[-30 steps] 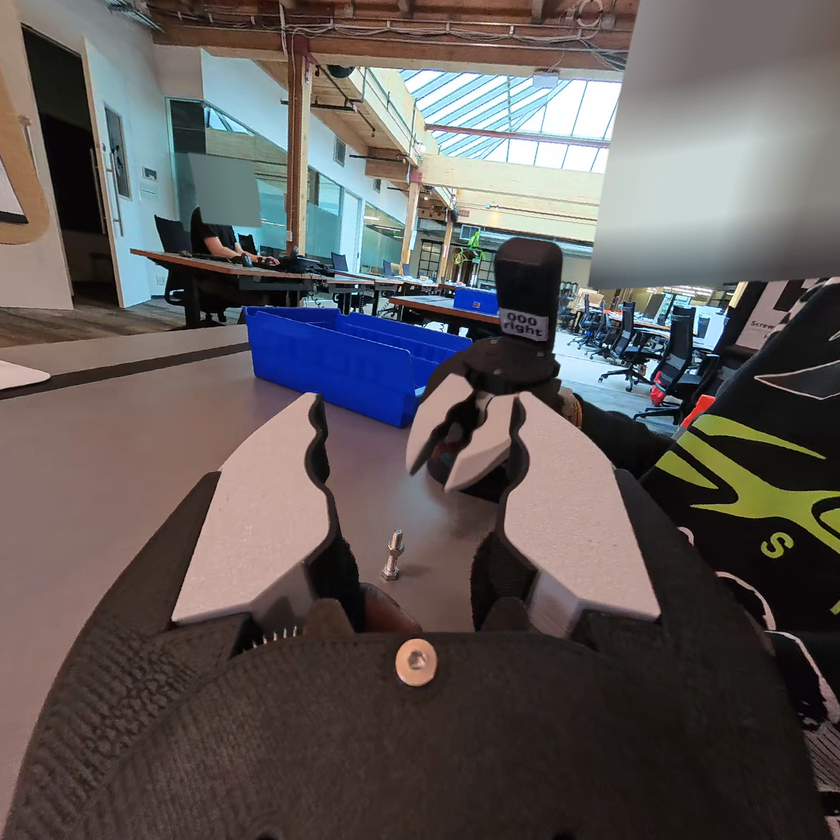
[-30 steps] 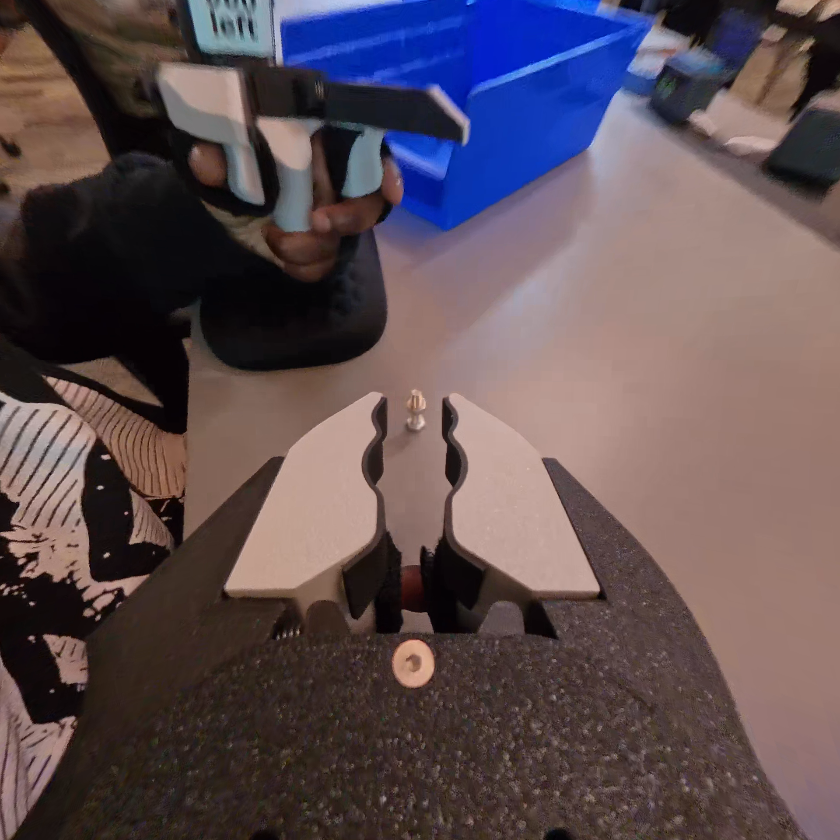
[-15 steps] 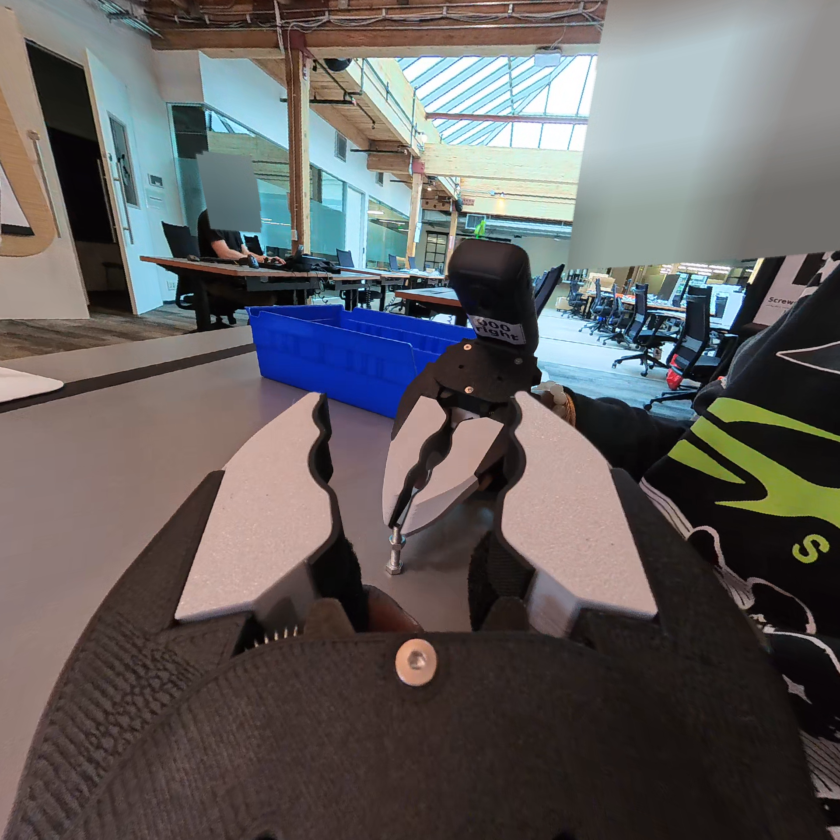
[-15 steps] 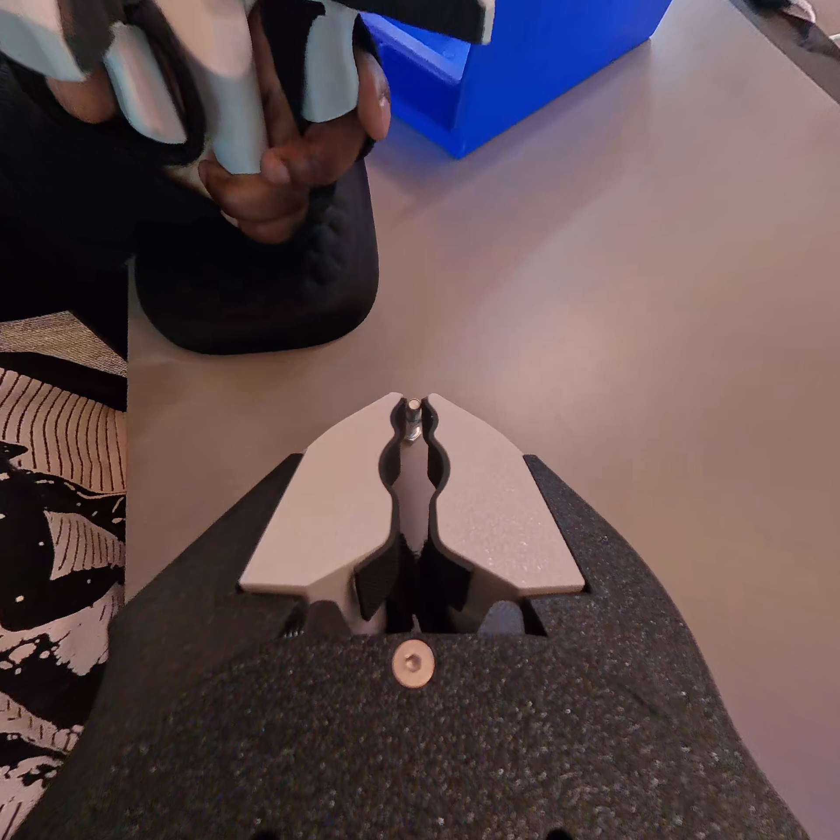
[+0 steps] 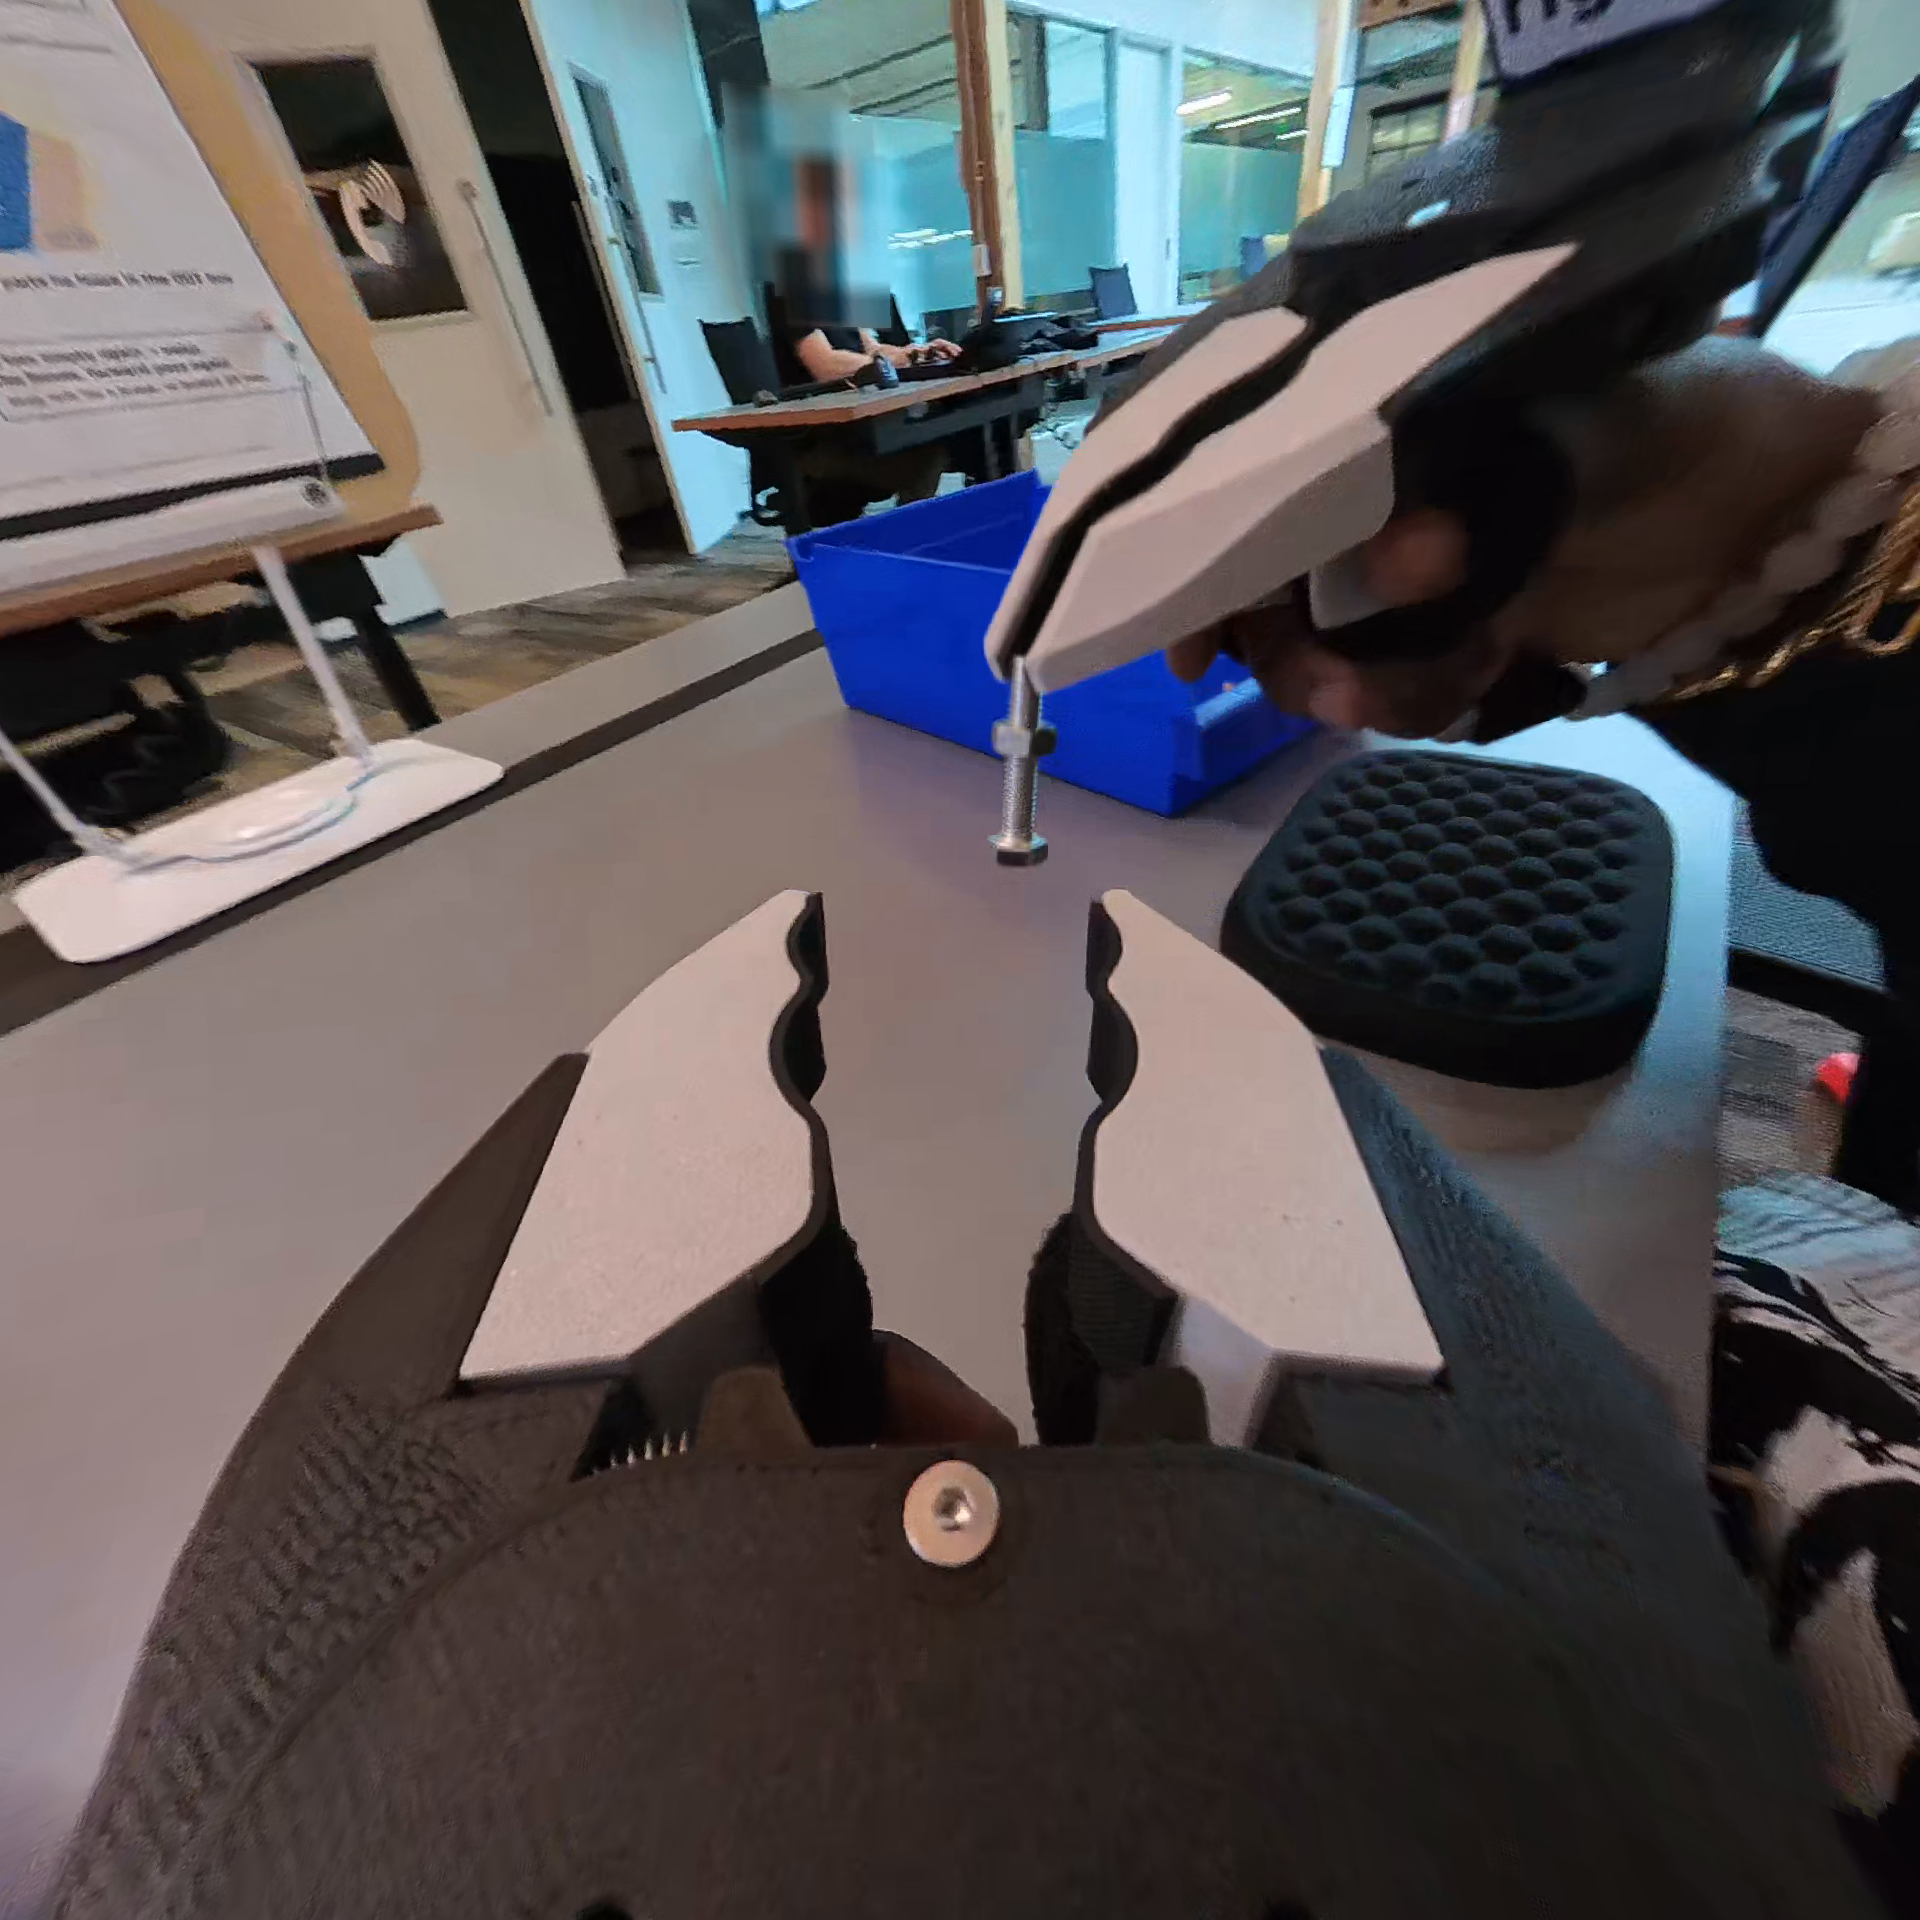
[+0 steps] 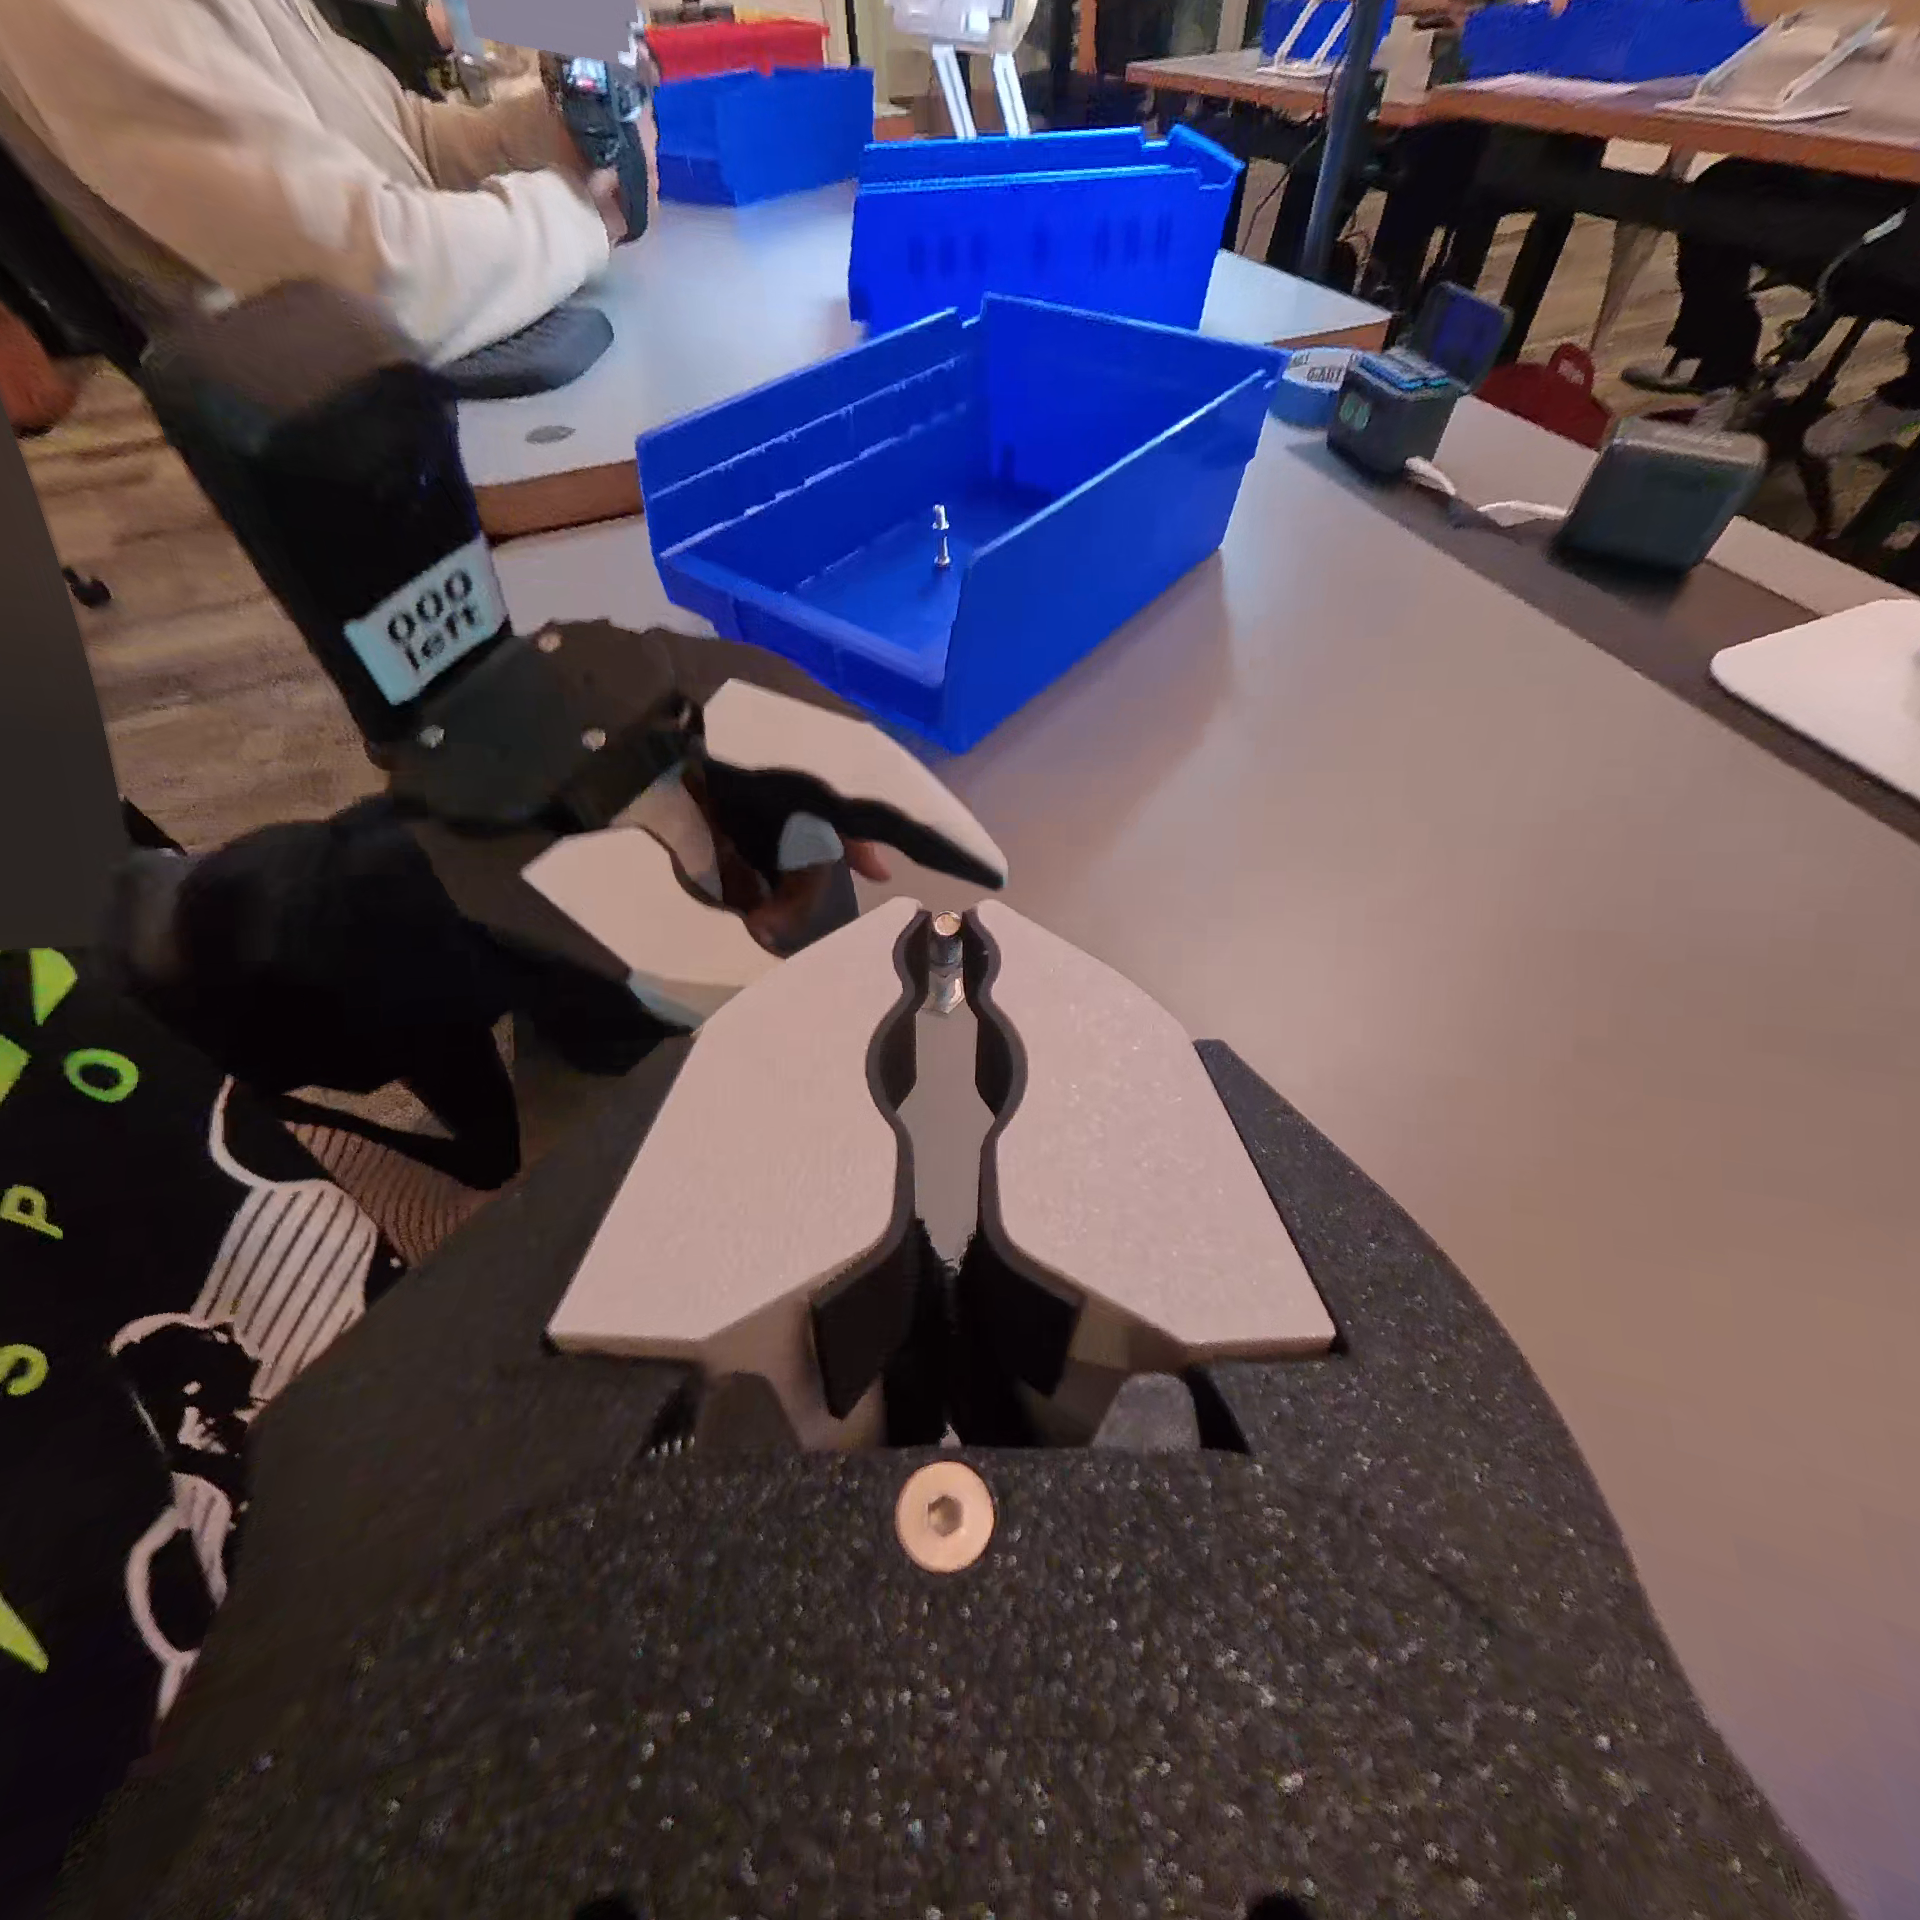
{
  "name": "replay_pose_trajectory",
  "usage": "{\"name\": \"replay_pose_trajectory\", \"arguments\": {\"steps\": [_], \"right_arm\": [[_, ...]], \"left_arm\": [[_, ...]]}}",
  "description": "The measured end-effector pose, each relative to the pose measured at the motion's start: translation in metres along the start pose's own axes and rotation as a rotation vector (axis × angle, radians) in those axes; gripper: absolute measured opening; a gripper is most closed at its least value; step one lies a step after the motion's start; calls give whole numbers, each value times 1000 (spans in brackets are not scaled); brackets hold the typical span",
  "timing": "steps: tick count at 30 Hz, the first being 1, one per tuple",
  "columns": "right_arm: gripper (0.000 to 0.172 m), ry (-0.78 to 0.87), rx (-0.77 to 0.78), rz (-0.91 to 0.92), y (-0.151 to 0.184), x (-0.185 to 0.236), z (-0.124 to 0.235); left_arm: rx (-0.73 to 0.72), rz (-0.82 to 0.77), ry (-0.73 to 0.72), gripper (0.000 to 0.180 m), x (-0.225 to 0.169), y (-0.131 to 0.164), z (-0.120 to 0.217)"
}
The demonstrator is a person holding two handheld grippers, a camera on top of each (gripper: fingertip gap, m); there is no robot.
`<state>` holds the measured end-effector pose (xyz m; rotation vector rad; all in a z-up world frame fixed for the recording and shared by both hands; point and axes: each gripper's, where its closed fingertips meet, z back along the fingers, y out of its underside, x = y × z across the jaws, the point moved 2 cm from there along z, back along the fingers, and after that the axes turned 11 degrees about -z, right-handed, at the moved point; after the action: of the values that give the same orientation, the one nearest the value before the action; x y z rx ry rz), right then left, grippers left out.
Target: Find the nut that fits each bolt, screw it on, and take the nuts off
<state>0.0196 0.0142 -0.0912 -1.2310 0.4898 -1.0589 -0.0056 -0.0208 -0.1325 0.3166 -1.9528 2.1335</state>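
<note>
My right gripper is shut on the threaded tip of a silver bolt. In the left wrist view the right gripper holds that bolt hanging head down above the grey table, with a nut on its upper shank. My left gripper is open and empty, just below and in front of the bolt's head. It also shows in the right wrist view, close to the left of the right fingertips.
A blue bin stands behind on the table with another small bolt inside. A black dimpled pad lies to the right. A white stand base sits at the left. Small boxes lie at the far edge. Across from one pair of fingers to the other is roughly 4 cm.
My right gripper shut on the standing bolt's tip and lifted it off the table. My left gripper pulled back, turned, and its jaws narrowed while staying open.
</note>
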Motion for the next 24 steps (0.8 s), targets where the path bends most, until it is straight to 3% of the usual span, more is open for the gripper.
{"name": "replay_pose_trajectory", "arguments": {"steps": [5, 12, 24], "right_arm": [[6, 26, -19, -17, -5, 6, 0], [6, 87, -66, -83, -10, 4, -4], [6, 84, -75, -107, -8, 5, -11]], "left_arm": [[-21, 3, -33, 38, -5, -5, -7], [21, -73, -205, 29, 3, -5, -10], [18, -78, -199, 10, 1, -4, -12]]}}
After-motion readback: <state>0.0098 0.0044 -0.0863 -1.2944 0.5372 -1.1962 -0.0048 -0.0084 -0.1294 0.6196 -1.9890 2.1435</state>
